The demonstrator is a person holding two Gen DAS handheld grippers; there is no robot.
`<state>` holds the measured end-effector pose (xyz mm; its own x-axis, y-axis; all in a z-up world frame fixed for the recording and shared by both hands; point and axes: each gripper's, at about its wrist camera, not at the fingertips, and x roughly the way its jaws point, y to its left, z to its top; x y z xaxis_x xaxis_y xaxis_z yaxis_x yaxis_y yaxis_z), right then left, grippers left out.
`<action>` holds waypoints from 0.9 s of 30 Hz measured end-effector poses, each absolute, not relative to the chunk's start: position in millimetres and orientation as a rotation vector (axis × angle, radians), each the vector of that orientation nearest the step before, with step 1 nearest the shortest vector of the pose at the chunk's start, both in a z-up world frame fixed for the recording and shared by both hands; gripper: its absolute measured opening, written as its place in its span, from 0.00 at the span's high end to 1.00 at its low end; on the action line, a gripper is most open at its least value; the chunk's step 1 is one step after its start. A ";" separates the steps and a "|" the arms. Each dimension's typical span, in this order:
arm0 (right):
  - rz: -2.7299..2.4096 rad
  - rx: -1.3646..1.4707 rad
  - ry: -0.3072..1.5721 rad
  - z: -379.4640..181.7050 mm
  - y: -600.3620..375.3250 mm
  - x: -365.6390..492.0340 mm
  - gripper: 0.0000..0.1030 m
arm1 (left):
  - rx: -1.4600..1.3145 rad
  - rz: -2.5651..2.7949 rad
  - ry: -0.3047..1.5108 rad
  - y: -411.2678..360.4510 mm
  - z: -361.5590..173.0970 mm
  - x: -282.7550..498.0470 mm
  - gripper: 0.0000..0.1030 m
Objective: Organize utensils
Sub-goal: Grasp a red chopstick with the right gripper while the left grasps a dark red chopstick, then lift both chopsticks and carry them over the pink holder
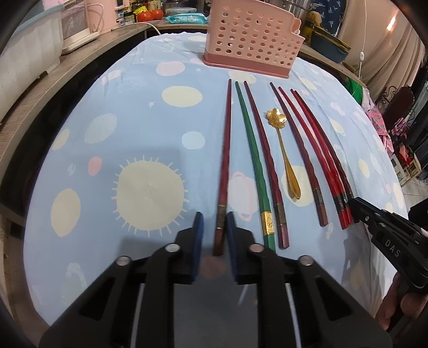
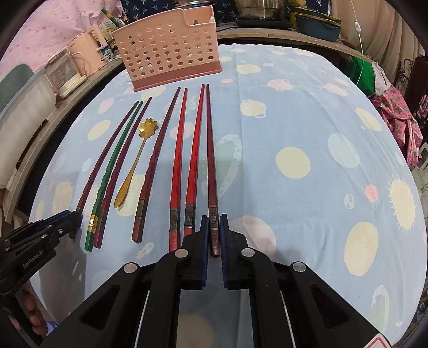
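Several chopsticks lie side by side on the blue patterned tablecloth [image 1: 107,112], in front of a pink perforated utensil holder [image 1: 248,34] [image 2: 165,50]. My left gripper [image 1: 214,214] straddles the near end of the leftmost dark red chopstick [image 1: 226,133]. A gap shows on that chopstick's left side, so the jaws stand open around it. My right gripper [image 2: 214,216] is shut on the near end of the rightmost dark red chopstick [image 2: 210,147]. A green chopstick [image 1: 251,144] and a gold flower-handled spoon [image 1: 282,150] [image 2: 133,166] lie in the row between them.
Behind the table a wooden counter [image 1: 88,56] carries pink appliances, jars and tomatoes. Pots and a blue dish [image 2: 318,24] stand at the back right. Clothing [image 2: 401,125] hangs beyond the right table edge. A hand [image 2: 32,316] shows under the left gripper.
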<state>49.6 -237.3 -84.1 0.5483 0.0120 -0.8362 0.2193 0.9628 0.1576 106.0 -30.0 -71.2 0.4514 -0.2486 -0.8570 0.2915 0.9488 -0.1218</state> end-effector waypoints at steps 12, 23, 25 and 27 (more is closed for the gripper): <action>-0.115 0.271 0.938 -61.5 -240.7 38.8 0.93 | -0.013 -0.343 1.020 -19.7 -46.5 99.8 0.93; -0.105 0.302 0.770 7.6 -254.8 30.2 0.93 | -0.072 -0.348 0.899 -8.1 14.4 101.3 0.93; -0.105 0.304 0.751 15.3 -256.3 30.4 0.93 | -0.081 -0.357 0.864 -6.7 28.2 103.8 0.93; -0.106 0.300 0.720 28.2 -258.5 32.4 0.93 | -0.091 -0.359 0.836 -5.0 39.6 107.5 0.93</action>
